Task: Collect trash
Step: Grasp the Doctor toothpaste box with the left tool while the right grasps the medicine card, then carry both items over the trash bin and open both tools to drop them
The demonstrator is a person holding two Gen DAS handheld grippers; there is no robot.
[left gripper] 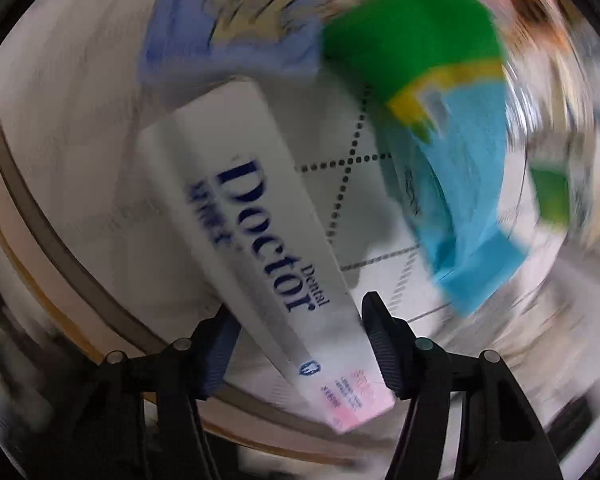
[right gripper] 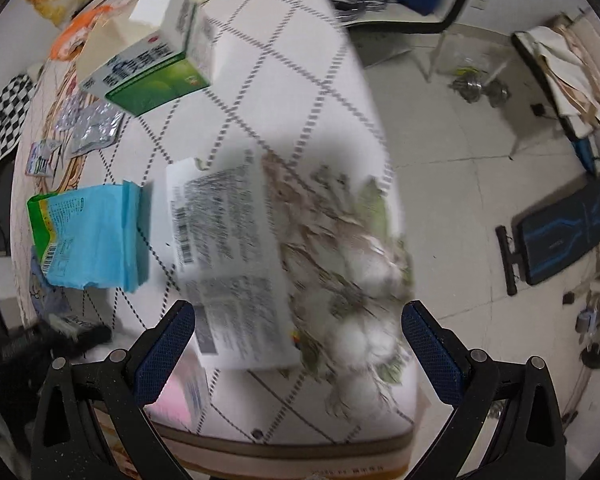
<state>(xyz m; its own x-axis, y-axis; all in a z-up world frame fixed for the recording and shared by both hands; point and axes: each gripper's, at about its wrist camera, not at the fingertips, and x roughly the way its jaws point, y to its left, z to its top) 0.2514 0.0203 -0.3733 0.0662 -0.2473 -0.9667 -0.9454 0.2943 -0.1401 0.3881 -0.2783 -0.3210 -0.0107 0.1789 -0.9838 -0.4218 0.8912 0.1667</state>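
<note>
- Left wrist view: clamped between the left gripper, near its pink end, a long white "Dental Doctor" toothpaste carton, probably for carrying off as trash; behind, a blue-green plastic packet on the white dotted-line tablecloth.
- Right wrist view: spread wide, holding nothing, the right gripper over a blurred white printed wrapper; seen only from this side, a green-white medicine box and silver blister packs.

In the right wrist view, a flat printed packet lies mid-frame on the bench, with a wrapper to its left and a carton at upper left. In the left wrist view, a toothpaste box runs from lower centre toward upper left, the wrapper to its right.
</note>
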